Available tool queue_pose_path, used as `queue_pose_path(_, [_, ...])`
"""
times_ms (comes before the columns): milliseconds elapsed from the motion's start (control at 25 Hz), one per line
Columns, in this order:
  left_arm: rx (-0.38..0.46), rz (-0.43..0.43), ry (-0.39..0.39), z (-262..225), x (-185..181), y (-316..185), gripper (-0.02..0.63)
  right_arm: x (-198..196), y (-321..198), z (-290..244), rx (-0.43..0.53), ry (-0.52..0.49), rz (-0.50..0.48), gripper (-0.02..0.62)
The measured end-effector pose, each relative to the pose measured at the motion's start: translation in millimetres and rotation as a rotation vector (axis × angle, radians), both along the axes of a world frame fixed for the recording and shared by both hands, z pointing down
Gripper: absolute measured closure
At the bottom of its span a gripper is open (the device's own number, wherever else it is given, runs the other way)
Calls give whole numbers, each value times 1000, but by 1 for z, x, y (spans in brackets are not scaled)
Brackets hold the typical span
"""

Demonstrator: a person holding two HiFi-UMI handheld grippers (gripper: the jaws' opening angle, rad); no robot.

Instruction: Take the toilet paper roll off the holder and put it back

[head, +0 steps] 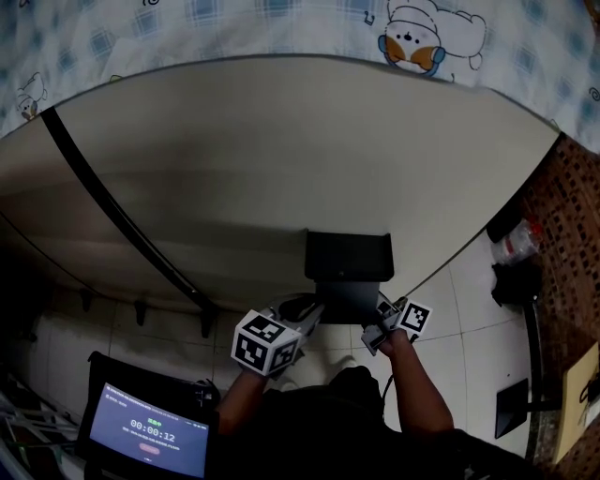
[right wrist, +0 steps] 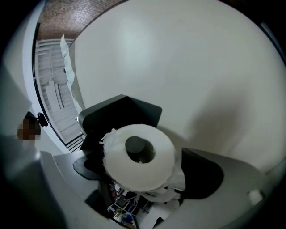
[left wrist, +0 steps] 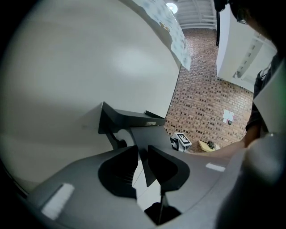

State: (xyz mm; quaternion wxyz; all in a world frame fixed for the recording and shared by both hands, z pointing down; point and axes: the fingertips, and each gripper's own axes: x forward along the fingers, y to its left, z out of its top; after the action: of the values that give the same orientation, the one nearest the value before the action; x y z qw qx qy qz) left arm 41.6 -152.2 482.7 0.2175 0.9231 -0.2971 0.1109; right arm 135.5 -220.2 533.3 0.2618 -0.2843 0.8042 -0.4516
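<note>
A black paper holder [head: 348, 265] is fixed to the cream wall. In the right gripper view the white toilet paper roll [right wrist: 149, 172] sits on the holder's dark spindle [right wrist: 135, 145], a loose tail hanging under it. My right gripper [right wrist: 144, 173] is open; its jaws stand on either side of the roll, and the right pad [right wrist: 196, 174] is just off the paper. My left gripper [left wrist: 142, 154] reaches in from the left, jaws nearly together and shut on the holder's thin grey cover flap [left wrist: 144, 143]. From the head view both grippers [head: 309, 317] [head: 380, 328] are just under the holder.
A black rail [head: 112, 211] runs slantwise across the wall at the left. A screen with a timer [head: 150, 433] stands at the lower left. Brick wall [head: 567, 234] and black items [head: 514, 272] lie on the right, above the tiled floor. A patterned cloth [head: 281, 23] hangs along the top.
</note>
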Motion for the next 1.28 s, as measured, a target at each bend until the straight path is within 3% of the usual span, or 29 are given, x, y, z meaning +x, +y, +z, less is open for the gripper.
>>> queue_pose_path(240, [8,-15,-28,5,0,-3,518,42,7,0,12,20,56,72])
queue_pose_path(400, [49,-41,-82,13,-1,-8,522,94,20,-9,39,42,183,77])
queue_pose_path(520, [97,-81,-132,20,-3,-18,528,128,27,-29,102,45,293,178])
queue_pose_path(640, [151,-143,-160,25,-4,-26,527,137,33,-46,170,51,327,289])
queue_pose_path(760, [181,-175,-161,28,-3,-30,523,134,39,-54,200,102,344,321])
queue_pose_path(840, [183,-180,-146,28,-3,-30,523,125,43,-62,230,180,341,333])
queue_pose_path(1000, [190,-192,-144,28,-6,-27,518,109,47,-90,364,471,398,398])
queue_pose_path(1200, [198,-213,-119,18,-18,-18,555,101,52,-123,542,879,546,591])
queue_pose_path(1280, [239,-248,-92,2,-27,-17,582,87,56,-140,622,996,555,594])
